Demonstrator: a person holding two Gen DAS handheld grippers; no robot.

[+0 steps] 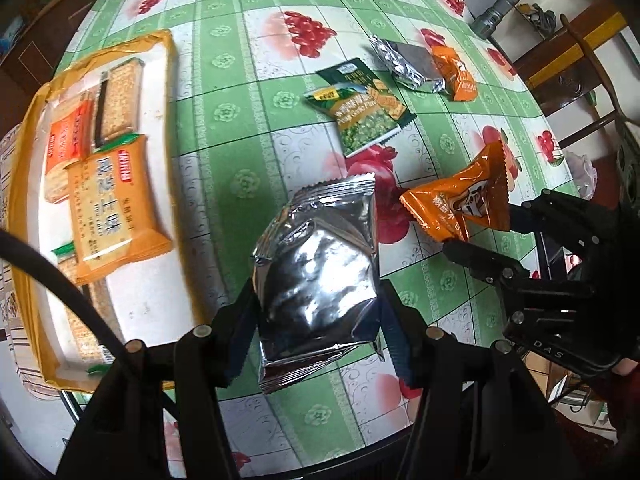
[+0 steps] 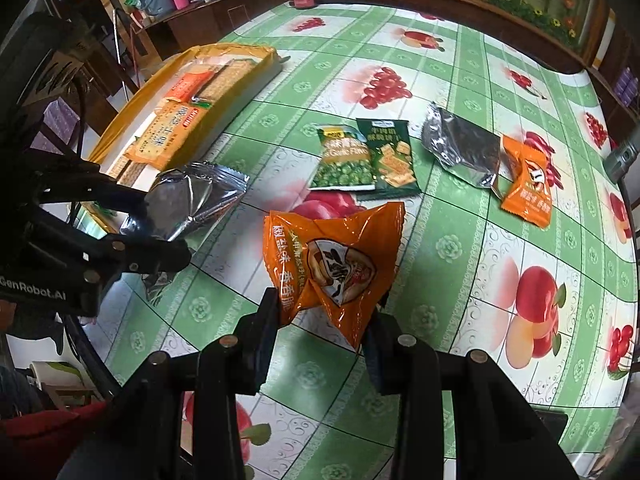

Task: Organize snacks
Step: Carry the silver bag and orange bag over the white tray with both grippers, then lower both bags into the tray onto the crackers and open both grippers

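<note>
Silver foil packet [image 1: 316, 276] clamped in the left gripper [image 1: 316, 320], orange snack packet [image 2: 336, 268] pinched in the right gripper [image 2: 320, 320], both held above the table [image 2: 460, 240].

Slick foil could slide out; the pads grip only its edges. Nearby, the yellow tray [image 1: 24, 200] already holds cracker packs [image 1: 108, 208]; four packets wait on the cloth.

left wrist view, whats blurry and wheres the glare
Left wrist view: the yellow tray at the left edge is motion-smeared, and the held silver packet throws bright window glare; fisheye bends the table edge. Right wrist view: sharper, with mild sheen on the held orange packet.
</note>
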